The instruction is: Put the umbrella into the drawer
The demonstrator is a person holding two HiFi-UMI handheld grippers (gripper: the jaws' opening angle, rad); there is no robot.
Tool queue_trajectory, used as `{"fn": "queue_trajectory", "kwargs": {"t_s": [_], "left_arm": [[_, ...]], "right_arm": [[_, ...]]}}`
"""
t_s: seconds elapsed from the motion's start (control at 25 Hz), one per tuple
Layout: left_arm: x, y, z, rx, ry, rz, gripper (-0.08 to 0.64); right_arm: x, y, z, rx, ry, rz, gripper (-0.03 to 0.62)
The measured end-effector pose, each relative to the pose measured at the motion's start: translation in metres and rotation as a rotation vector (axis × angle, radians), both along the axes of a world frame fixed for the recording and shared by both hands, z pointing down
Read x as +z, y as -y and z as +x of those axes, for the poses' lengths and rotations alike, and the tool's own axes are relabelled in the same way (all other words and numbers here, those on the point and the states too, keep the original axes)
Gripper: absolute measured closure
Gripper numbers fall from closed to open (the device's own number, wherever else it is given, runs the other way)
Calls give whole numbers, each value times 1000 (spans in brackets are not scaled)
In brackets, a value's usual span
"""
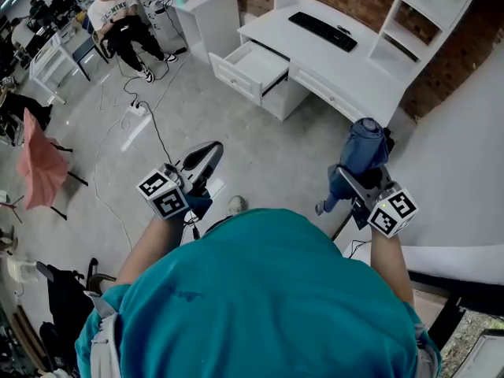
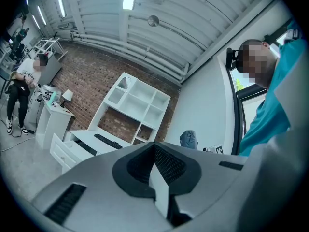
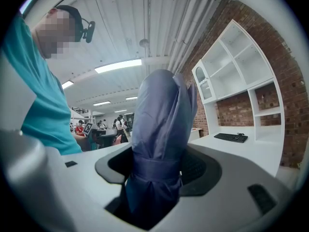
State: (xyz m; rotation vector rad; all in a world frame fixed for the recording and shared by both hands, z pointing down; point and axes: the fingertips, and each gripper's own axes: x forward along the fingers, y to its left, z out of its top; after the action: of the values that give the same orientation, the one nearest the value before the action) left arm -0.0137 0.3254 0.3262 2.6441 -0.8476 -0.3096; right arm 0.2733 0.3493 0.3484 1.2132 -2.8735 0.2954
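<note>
Teal shirt (image 1: 268,290) fills my near view, with both forearms stretched forward past it. My right gripper (image 1: 356,181) pinches the folded blue umbrella (image 1: 367,143) at its strap, the bundle pointing ahead. My left gripper (image 1: 206,157) has its jaws pressed together on nothing. Farther off, the drawer (image 1: 236,79) of the white desk (image 1: 346,73) stands pulled open, well apart from the umbrella.

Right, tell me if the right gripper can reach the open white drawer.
Probably not yet: the right gripper, shut on the folded blue umbrella, is well short of the open white drawer; only bare floor between.
</note>
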Motion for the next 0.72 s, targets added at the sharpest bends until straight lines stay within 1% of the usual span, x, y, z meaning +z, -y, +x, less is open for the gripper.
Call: {"fn": "queue_trajectory", "kwargs": {"t_s": [0.2,0.36,0.52,0.72], "left_arm": [[8,20,-3,23,-10,-12,555],[16,51,-16,32,-23,-24,555],[23,101,-41,38,-48,-22,555],[25,180,-79,64,-53,-13,555]], "right_arm": [[2,17,-6,11,-16,-6,313],[3,45,-13,33,-23,-10,313],[5,92,-31,60,-26,-16,313],[-1,165,-72,88,-25,-10,313]]}}
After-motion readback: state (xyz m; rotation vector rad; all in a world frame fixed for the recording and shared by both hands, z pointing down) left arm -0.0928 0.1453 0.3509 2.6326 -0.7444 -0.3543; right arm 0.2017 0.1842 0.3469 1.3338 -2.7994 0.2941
